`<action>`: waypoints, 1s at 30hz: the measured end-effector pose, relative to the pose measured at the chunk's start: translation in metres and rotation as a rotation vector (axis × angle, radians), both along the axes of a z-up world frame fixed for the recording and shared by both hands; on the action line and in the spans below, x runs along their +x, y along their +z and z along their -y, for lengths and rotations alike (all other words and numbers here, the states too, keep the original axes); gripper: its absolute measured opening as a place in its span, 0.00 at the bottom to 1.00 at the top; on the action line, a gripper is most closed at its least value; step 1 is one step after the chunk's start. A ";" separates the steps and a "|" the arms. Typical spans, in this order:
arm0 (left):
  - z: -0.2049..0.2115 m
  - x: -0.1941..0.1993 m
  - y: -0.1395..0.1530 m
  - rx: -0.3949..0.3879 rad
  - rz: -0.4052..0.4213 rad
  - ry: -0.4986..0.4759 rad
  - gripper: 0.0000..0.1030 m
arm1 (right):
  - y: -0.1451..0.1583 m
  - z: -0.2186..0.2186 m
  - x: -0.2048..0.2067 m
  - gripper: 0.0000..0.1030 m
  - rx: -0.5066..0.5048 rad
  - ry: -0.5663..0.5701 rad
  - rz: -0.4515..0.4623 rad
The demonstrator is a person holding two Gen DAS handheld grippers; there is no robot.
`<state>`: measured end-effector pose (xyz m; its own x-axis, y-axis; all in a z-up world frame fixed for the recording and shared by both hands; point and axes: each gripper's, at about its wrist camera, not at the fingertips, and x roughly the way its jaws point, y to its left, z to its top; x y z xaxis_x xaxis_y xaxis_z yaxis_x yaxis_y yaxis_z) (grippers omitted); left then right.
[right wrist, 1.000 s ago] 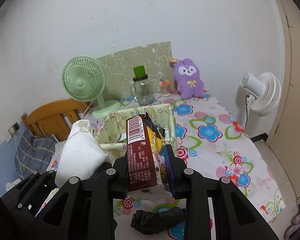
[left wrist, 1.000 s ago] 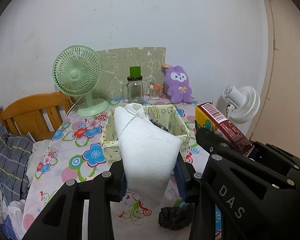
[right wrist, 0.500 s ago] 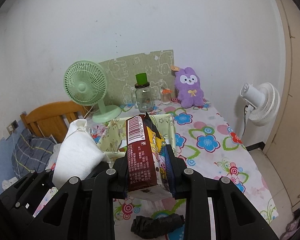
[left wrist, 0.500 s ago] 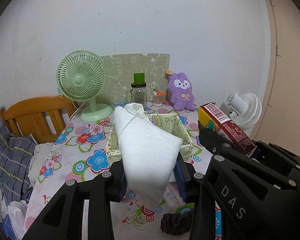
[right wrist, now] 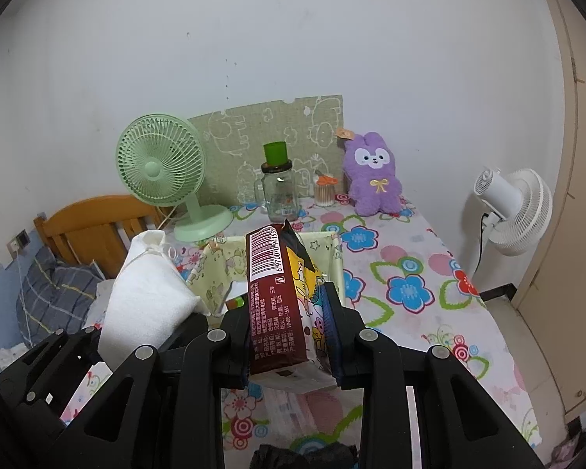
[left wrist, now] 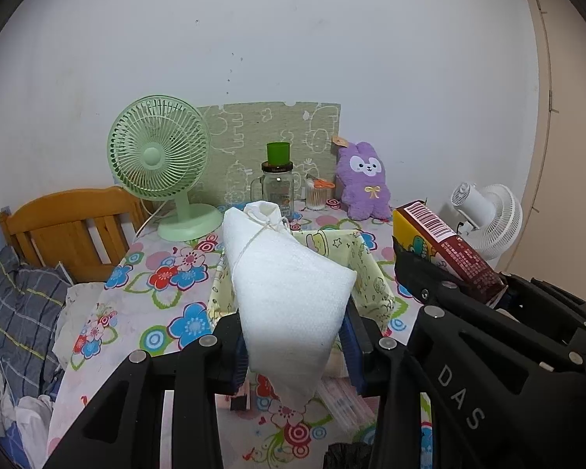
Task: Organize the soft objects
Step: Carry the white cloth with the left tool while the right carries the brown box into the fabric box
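My left gripper (left wrist: pixel 293 348) is shut on a white cloth pouch (left wrist: pixel 285 281) tied with string, held above the table in front of a pale yellow fabric basket (left wrist: pixel 375 273). In the right wrist view the pouch (right wrist: pixel 144 297) shows at the left. My right gripper (right wrist: pixel 289 336) is shut on a brown and yellow tissue pack (right wrist: pixel 281 297) with a barcode on top; the left wrist view shows that pack (left wrist: pixel 445 250) at the right. The basket (right wrist: pixel 215 269) lies just beyond both held things. A purple plush rabbit (right wrist: pixel 373 174) sits at the back of the table.
On the flowered tablecloth (left wrist: pixel 152 293) stand a green desk fan (left wrist: pixel 160 164), a glass jar with a green lid (left wrist: pixel 278 183), a cotton-swab holder (left wrist: pixel 317 193) and a patterned board (left wrist: pixel 269 133). A white floor fan (right wrist: pixel 511 211) stands right, a wooden bed frame (left wrist: pixel 70 226) left. A dark crumpled object (right wrist: pixel 304 457) lies near the front.
Both grippers, still holding the pouch and the pack, have drawn back a little from the basket; the basket and table items look farther away and the dark object has slid toward the bottom edge.
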<state>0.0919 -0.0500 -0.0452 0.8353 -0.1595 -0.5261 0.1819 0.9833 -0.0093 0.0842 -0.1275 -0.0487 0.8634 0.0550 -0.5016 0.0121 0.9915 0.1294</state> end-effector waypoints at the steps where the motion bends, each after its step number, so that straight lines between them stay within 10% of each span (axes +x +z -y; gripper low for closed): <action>1: 0.000 0.000 0.000 0.000 0.000 0.000 0.39 | 0.000 0.000 0.002 0.32 0.000 0.000 -0.001; 30: 0.000 0.099 -0.018 0.013 -0.048 0.033 0.41 | -0.016 0.004 0.102 0.32 0.025 0.000 -0.035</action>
